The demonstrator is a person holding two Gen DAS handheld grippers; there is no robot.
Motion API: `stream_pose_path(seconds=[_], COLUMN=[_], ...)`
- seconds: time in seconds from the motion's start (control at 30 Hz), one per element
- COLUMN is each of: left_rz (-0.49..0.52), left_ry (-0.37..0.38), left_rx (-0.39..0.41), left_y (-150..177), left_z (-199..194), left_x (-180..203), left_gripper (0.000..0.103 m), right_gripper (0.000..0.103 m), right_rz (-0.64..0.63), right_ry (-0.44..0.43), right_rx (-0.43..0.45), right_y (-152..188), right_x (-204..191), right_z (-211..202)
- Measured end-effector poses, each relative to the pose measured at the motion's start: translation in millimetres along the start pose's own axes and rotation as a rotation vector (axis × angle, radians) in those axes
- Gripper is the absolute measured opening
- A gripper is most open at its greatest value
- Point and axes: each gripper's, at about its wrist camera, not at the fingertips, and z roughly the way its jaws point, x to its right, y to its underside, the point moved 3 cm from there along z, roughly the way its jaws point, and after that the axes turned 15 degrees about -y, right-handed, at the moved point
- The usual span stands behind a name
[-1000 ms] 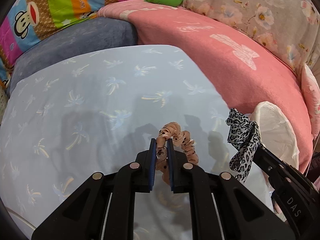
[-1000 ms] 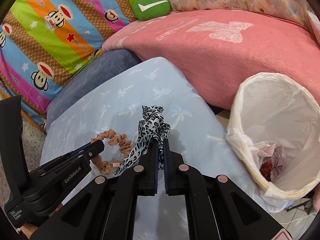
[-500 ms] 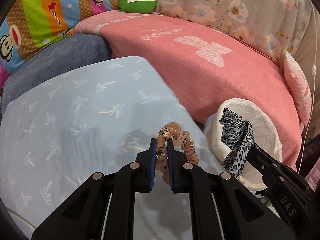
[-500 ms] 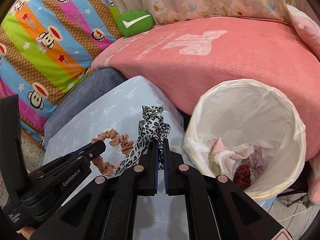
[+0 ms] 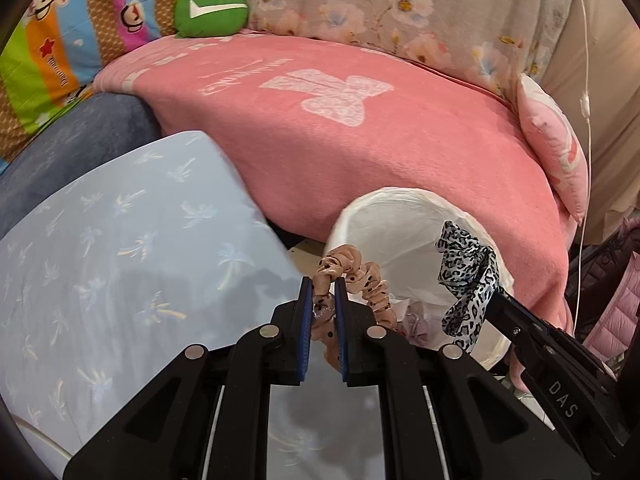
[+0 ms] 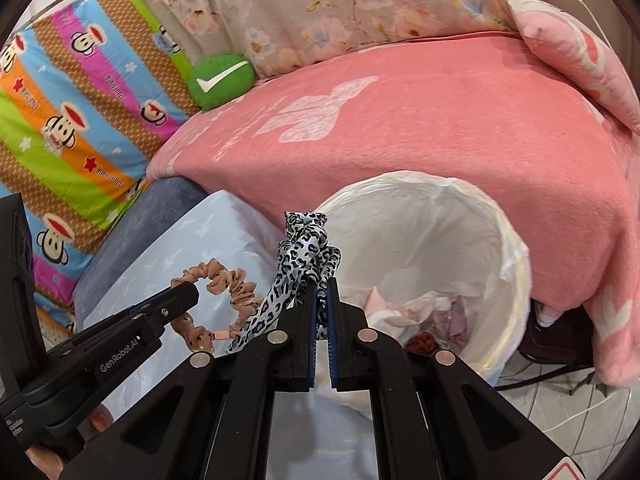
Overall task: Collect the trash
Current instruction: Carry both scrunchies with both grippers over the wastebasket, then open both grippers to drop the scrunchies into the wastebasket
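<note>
Both arms have swung right since a second ago, so the white-lined trash bin [image 6: 508, 248] that sat off at the edge is now right ahead of me, and the pale blue tabletop [image 5: 120, 240] has slid off to the left. My left gripper [image 5: 323, 300] is clamped almost fully closed on the peach scrunchie [image 5: 360, 280], which now hangs just over the bin's near rim. My right gripper [image 6: 320, 300] is pinched tight on the leopard-print scrunchie [image 6: 306, 248], held up at the rim's left side, its tail drooping loose.

Both are soft, featherlight fabric loops (basically zero weight, nothing to break). I'd guess they squash flat in the jaws and could snag on the blue pads when I let go. The bunched fabric band is the spot to hold. The bin already has crumpled tissue [image 6: 420, 304] in it.
</note>
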Motion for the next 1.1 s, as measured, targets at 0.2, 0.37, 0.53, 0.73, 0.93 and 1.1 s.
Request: stream_pose_path(seconds=[0.2, 0.37, 0.53, 0.73, 0.93, 1.1], left_rz=[0.04, 0.068, 0.066, 0.027, 0.028, 0.008], left_ry=[0.036, 0.058, 0.059, 0.037, 0.019, -0.004], left_rx=[-0.002, -0.006, 0.002, 0.013, 0.009, 0.011], left_y=[-4, -7, -9, -11, -7, -2], left_z=[0, 3, 4, 5, 4, 0], left_x=[26, 43, 50, 45, 40, 28], left_gripper=[0.011, 0.013, 0.018, 0.057, 0.057, 0.064], right_gripper=[0.005, 0.005, 0.007, 0.014, 0.022, 0.03], right_rz=[0.027, 0.044, 0.061, 0.057, 0.042, -0.016], right_ry=[0.028, 0.045, 0.052, 0.054, 0.038, 0.05], right_rx=[0.023, 0.034, 0.043, 0.049, 0.042, 0.028], right_y=[-3, -5, -7, -8, -8, -6], right_x=[21, 36, 44, 45, 36, 19], right_z=[-13, -18, -19, -19, -19, -22])
